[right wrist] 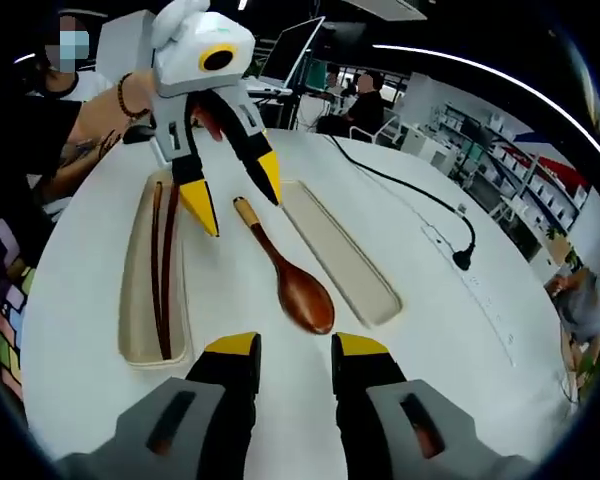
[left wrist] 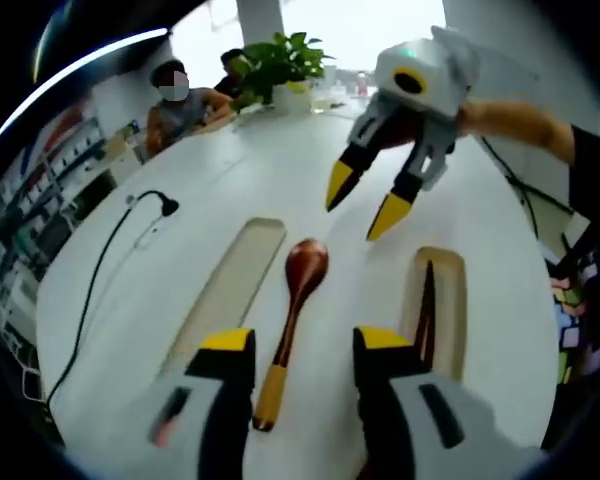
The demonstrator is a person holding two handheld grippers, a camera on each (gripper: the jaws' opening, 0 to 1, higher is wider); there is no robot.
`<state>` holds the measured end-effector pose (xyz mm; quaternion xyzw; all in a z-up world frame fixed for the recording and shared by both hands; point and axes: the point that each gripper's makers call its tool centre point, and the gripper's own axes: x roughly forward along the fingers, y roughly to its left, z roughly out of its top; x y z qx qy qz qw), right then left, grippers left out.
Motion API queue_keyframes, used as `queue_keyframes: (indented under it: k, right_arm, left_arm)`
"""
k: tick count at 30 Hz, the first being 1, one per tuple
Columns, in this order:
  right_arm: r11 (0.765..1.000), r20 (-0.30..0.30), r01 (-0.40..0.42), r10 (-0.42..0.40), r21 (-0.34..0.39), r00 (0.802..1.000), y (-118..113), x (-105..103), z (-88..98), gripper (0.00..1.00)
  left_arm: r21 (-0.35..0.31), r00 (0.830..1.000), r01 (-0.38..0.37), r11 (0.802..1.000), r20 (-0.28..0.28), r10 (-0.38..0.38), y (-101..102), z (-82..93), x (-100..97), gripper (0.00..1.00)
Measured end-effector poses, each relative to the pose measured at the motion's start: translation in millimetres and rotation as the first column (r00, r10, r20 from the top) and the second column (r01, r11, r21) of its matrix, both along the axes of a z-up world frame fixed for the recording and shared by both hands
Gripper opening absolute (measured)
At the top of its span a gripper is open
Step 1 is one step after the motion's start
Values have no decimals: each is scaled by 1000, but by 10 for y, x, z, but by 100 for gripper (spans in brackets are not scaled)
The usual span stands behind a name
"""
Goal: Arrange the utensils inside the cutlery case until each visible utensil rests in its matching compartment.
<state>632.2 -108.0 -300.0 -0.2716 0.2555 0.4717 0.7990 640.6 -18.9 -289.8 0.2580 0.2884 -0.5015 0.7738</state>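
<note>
Hovered both open, the left gripper over the wooden spoon handle and the right gripper near its bowl, since it lay on the counter between the chopsticks tray and the empty tray.

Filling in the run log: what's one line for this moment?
spoon: on table between trays | chopsticks: in tray | other tray: bare | left gripper: open | right gripper: open
</note>
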Motion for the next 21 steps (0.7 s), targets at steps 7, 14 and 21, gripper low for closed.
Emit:
queue_keyframes:
  k: [7,14,21]
  right_arm:
    - [1000,19,-25,25,1,1000,110,83,-75,31]
    - [999,23,-34,33,23,999,247,166,-63,35]
    - [999,-35,-22,24,35,999,307,210,-157,32]
  left_arm:
    - [52,999,6,999,-35,-4,-31,-146,25,36]
    - [91,998,6,996,-62,0,-6,-234,64,29]
    - [96,995,9,995,-102,1,-15,-313,42,27]
